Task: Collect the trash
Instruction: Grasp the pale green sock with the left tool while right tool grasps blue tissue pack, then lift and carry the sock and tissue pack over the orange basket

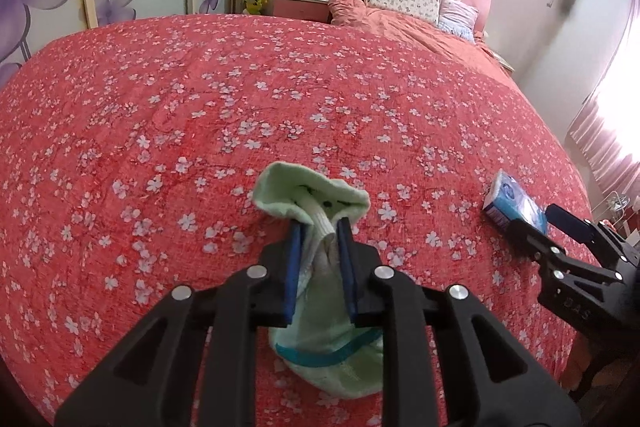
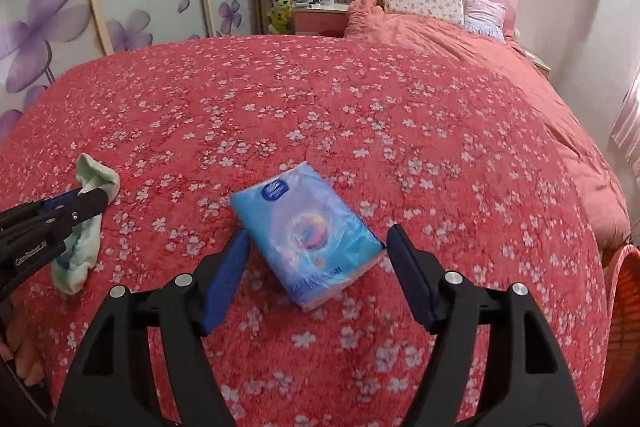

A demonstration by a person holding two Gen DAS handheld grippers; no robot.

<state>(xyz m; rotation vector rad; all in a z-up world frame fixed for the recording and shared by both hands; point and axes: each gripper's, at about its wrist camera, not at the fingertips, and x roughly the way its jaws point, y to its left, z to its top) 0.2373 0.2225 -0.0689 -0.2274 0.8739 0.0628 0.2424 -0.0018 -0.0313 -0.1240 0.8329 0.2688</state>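
The left gripper [image 1: 320,239] is closed narrow on the sock [image 1: 316,203], a pale green one that lies on the bed [image 1: 280,99]; the blue pads pinch its middle, so one end bunches above the fingers and the other end, with a teal stripe, hangs down on the cover. The right gripper [image 2: 320,267] stands wide, with the pack [image 2: 308,231] between its pads but not pressed; this blue tissue pack lies flat on the bed, turned a little slanted to the fingers. I judge that the step in hand is the grasp of the pack. To do it well, the right hand should first turn until both pads face the long sides of the pack squarely, then go lower so the pads reach well down the sides (the plastic wrap looks slippery, and a shallow pinch may squeeze it out). Close slowly, because the soft cover underneath can give way and tilt the pack. An orange basket [image 2: 628,287] shows at the right edge, maybe the place for the trash, but I cannot tell this surely.
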